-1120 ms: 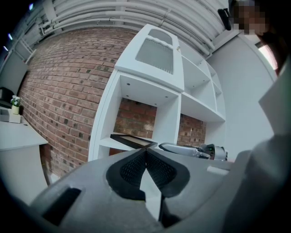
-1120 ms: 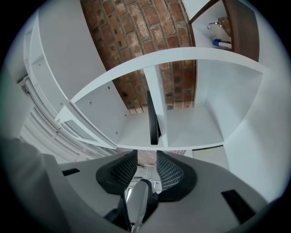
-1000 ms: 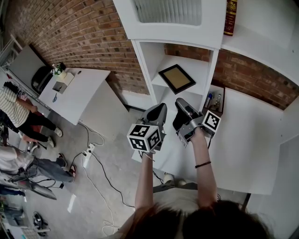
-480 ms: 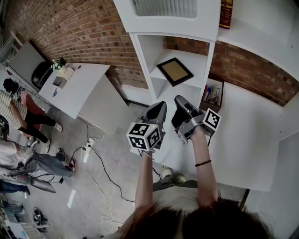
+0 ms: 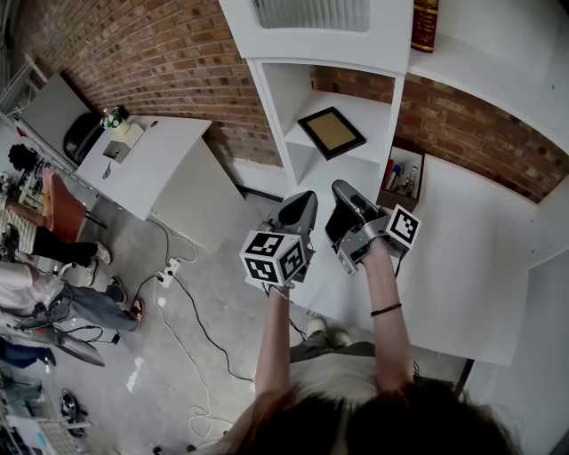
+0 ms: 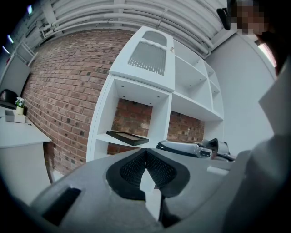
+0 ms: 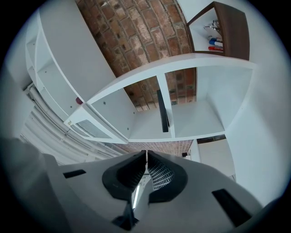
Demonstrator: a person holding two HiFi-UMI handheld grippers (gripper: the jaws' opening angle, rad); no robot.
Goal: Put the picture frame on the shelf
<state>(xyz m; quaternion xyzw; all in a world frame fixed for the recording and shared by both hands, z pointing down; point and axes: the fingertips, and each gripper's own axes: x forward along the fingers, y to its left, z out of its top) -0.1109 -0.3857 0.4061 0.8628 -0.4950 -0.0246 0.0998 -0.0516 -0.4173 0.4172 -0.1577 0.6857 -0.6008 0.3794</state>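
Observation:
The dark picture frame (image 5: 331, 132) with a tan inside lies flat on a lower board of the white shelf unit (image 5: 267, 98). In the left gripper view the picture frame (image 6: 127, 137) rests on that board, and the right gripper view has the picture frame (image 7: 163, 111) edge-on. The left gripper (image 5: 302, 206) hangs in front of the shelf, short of the frame, its tips pressed together and empty. My right gripper (image 5: 343, 194) is beside it; its jaws are closing, tips meeting, nothing between them. Both left gripper (image 6: 145, 154) and right gripper (image 7: 146, 157) point at the shelf.
A brown box (image 5: 402, 176) with markers stands on the white table (image 5: 462, 267) right of the shelf. A red book (image 5: 424, 25) stands on an upper board. A second white table (image 5: 142, 164) is at the left. Cables (image 5: 178, 284) cross the floor; people (image 5: 44, 240) stand far left.
Both grippers stay almost where they were in front of the shelf. The shelf and frame have slid slightly up in the head view. The people at the left have shifted.

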